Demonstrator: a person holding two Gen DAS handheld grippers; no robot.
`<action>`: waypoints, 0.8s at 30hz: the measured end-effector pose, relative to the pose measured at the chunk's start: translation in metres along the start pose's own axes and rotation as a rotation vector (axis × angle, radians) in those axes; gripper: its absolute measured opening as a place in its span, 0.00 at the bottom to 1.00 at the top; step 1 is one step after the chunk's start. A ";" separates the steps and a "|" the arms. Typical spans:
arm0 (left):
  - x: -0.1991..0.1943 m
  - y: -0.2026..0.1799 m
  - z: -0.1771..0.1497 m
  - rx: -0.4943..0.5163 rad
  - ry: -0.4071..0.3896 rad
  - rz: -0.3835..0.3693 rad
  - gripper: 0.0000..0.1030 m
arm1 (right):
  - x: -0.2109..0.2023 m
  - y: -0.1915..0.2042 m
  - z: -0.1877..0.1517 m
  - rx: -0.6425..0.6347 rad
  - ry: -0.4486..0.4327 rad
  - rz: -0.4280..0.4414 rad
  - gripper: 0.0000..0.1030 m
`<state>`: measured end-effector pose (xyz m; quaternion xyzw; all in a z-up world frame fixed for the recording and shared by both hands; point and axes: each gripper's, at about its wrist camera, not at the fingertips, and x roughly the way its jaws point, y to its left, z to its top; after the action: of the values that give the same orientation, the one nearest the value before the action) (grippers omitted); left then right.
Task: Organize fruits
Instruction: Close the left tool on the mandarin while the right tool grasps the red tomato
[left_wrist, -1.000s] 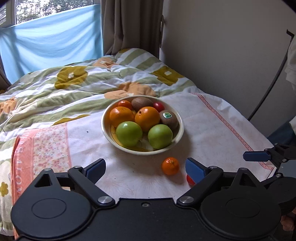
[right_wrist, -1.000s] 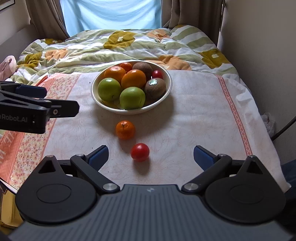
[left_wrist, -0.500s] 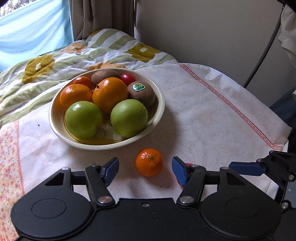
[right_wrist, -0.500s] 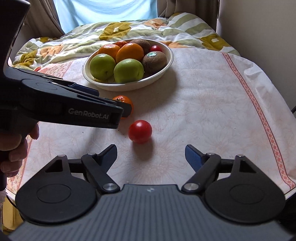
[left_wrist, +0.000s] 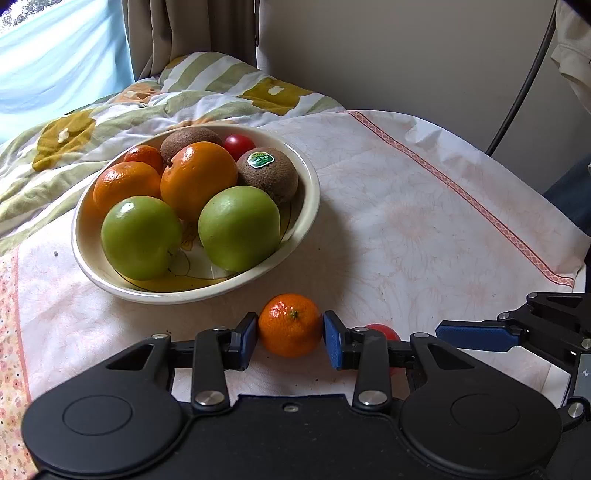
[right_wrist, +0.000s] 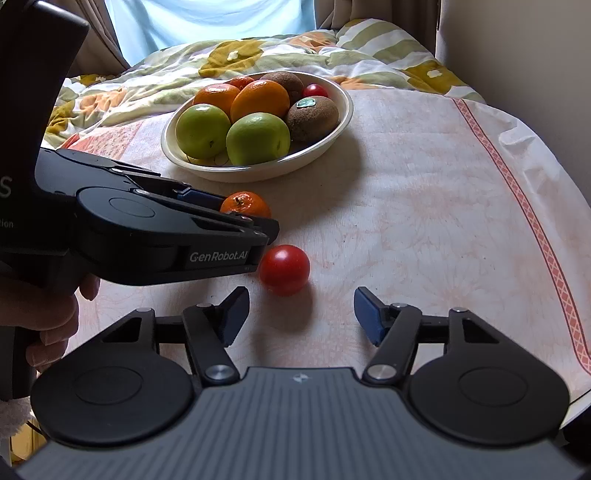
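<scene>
- On the cloth just in front of the bowl (left_wrist: 310, 192) sits the small mandarin (left_wrist: 290, 325), between the blue pads of the left gripper (left_wrist: 290, 338); the jaws stand narrow around it, the pads touching or nearly touching its sides, though a firm squeeze cannot be confirmed.
- Beside it, a little nearer the table (right_wrist: 424, 192) edge, lies a red tomato (right_wrist: 284, 269), loose on the cloth and close to the left gripper's side.
- The right gripper (right_wrist: 301, 314) hovers behind the tomato with its jaws wide and nothing between them.
- The bowl is already crowded with two green apples (left_wrist: 238, 227), oranges, two kiwis and a small red fruit, so free room looks scarce.
- Risk: the mandarin is round and smooth, and a grip off its widest part could squirt it out and send it rolling across the cloth.
- Risk: the left gripper's body is almost against the tomato; a sideways shift could nudge it toward the edge.
- Risk: dropped onto the heap, the mandarin may roll off the apples and back out.
- Risk: the two grippers work close together and could collide.
</scene>
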<state>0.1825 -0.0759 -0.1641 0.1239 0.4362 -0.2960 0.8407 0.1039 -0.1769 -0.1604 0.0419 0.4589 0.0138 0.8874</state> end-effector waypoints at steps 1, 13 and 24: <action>-0.001 0.000 0.000 0.002 -0.001 0.004 0.40 | 0.000 0.000 0.000 -0.003 0.000 0.000 0.75; -0.024 0.016 -0.010 -0.034 -0.024 0.101 0.40 | 0.003 0.005 0.006 -0.040 0.011 0.025 0.69; -0.048 0.026 -0.031 -0.134 -0.031 0.150 0.40 | 0.011 0.004 0.014 -0.074 0.008 0.043 0.56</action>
<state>0.1564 -0.0215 -0.1448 0.0952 0.4315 -0.2043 0.8735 0.1215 -0.1736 -0.1608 0.0186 0.4608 0.0500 0.8859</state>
